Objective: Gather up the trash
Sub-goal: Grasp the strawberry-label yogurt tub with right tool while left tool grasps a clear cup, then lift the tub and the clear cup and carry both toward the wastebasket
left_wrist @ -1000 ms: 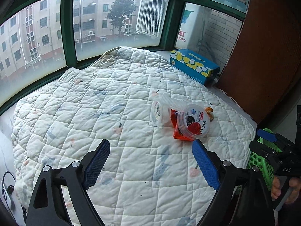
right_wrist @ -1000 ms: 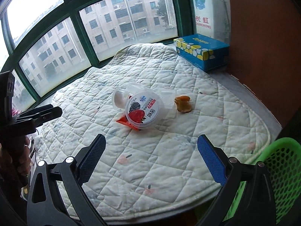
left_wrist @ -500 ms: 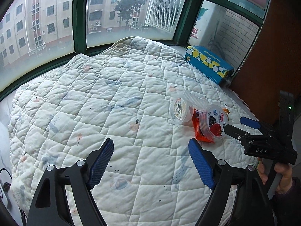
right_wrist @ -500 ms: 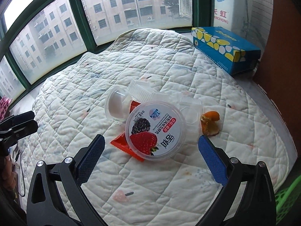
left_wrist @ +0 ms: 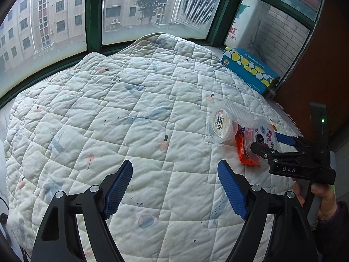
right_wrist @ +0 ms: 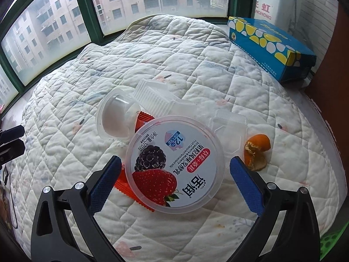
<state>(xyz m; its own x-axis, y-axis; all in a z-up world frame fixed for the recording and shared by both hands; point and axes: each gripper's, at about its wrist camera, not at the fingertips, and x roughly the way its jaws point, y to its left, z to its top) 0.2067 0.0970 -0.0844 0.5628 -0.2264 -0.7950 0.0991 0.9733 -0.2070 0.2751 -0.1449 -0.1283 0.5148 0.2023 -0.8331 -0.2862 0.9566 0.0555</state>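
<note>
A pile of trash lies on the white quilt [right_wrist: 196,50]. A clear yogurt tub with a strawberry label [right_wrist: 175,168] lies on an orange-red wrapper [right_wrist: 122,180]. Behind it lie a second clear cup [right_wrist: 114,118], a ribbed clear plastic tray [right_wrist: 152,97] and a small clear lid [right_wrist: 229,128]. An orange peel [right_wrist: 256,150] lies to the right. My right gripper [right_wrist: 175,179] is open, its fingers on either side of the yogurt tub, apart from it. My left gripper [left_wrist: 175,187] is open and empty over bare quilt; the pile [left_wrist: 240,131] and the right gripper [left_wrist: 268,144] show at its right.
A blue box with yellow and white spots [right_wrist: 270,43] stands at the back right by the windows. A brown wall [left_wrist: 316,76] runs along the right. A bit of a green basket [right_wrist: 331,242] shows at the lower right, past the quilt's edge.
My right gripper has moved forward and down, so its open fingers now flank the yogurt tub. My left gripper has drifted left and a little closer to the quilt.
</note>
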